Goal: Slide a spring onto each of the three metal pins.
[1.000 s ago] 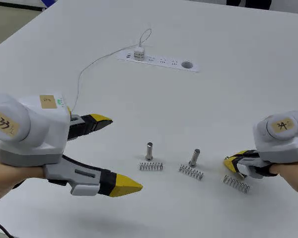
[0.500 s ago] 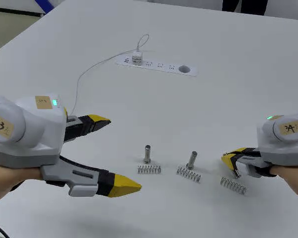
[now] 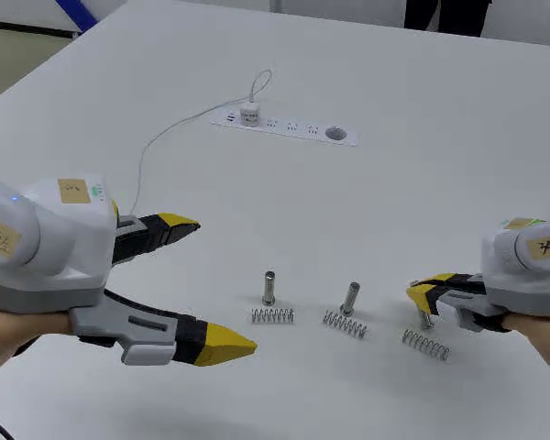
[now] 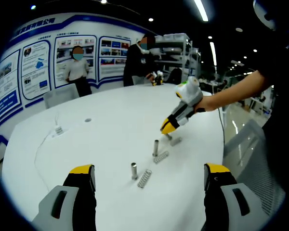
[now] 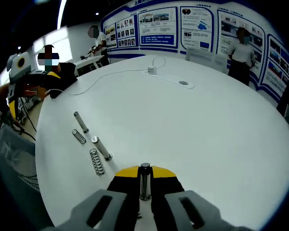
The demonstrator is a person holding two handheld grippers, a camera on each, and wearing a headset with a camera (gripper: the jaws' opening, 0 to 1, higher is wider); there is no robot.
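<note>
Clamping a short silver metal pin (image 5: pixel 144 182) upright between the closed yellow-tipped fingers of the right gripper (image 3: pixel 423 295), right of the middle silver pin (image 3: pixel 351 298). Standing free on the white desk (image 3: pixel 394 183), that middle silver pin, with a left-hand silver pin (image 3: pixel 269 286) beside it. Lying flat just nearside of the middle silver pin, a small coiled wire spring (image 3: pixel 344 324); left of it a second spring (image 3: pixel 272 316); right of it a third spring (image 3: pixel 425 345), just nearside of the gripped pin and closest to the right gripper. Wearing no spring, any of the three pins. Running sideways along the desk, every spring's long axis, crosswise to the upright pins; likely needing tipping up before sliding on. Hanging wide apart and empty, the fingers of the left gripper (image 3: pixel 225 284), left of the middle silver pin, nearest the second spring, well apart from the third spring. Masking the gripped pin's foot in the right gripper view; proving hard to tell whether resting on the desk or lifting clear.
</note>
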